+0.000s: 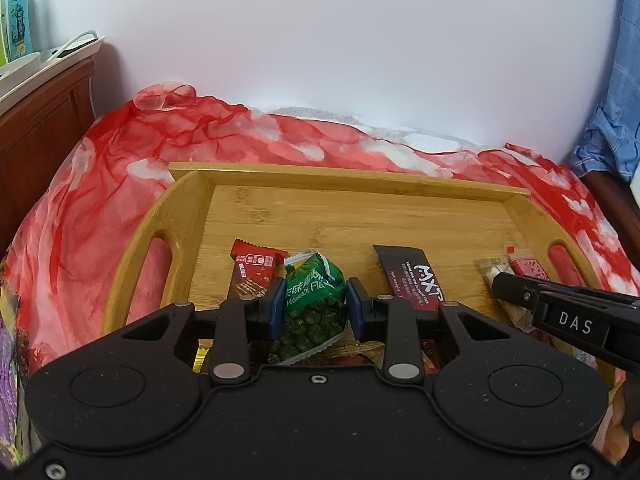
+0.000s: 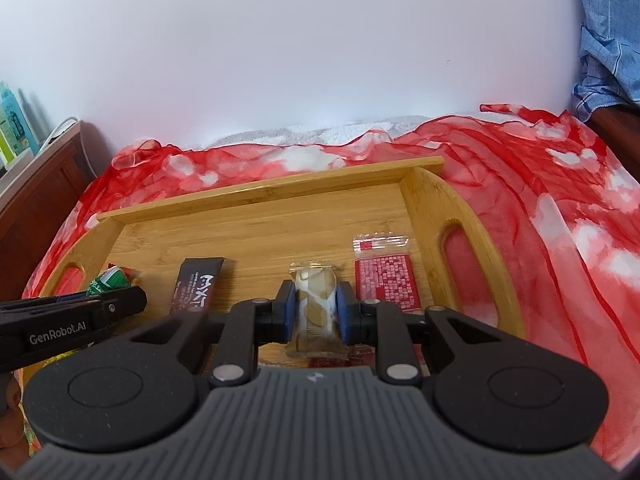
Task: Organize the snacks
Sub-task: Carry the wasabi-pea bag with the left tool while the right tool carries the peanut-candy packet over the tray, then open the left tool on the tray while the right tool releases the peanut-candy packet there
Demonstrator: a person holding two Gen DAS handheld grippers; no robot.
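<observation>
Grippers over bamboo tray (image 1: pixel 360 216): left gripper (image 1: pixel 312 308) clamped the green wasabi-pea packet (image 1: pixel 314 300) between its pads, right gripper (image 2: pixel 316 308) the cream snack packet (image 2: pixel 316 300), whose red neighbour (image 2: pixel 386 280) showed fully only rightward.

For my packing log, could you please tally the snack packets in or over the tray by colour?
Red: 2 - wafer bar, red packet
Green: 1 - pea bag, between the left gripper pads
Black: 1 - black bar
Clear: 1 - clear packet, between the right gripper pads
Total: 5
</observation>
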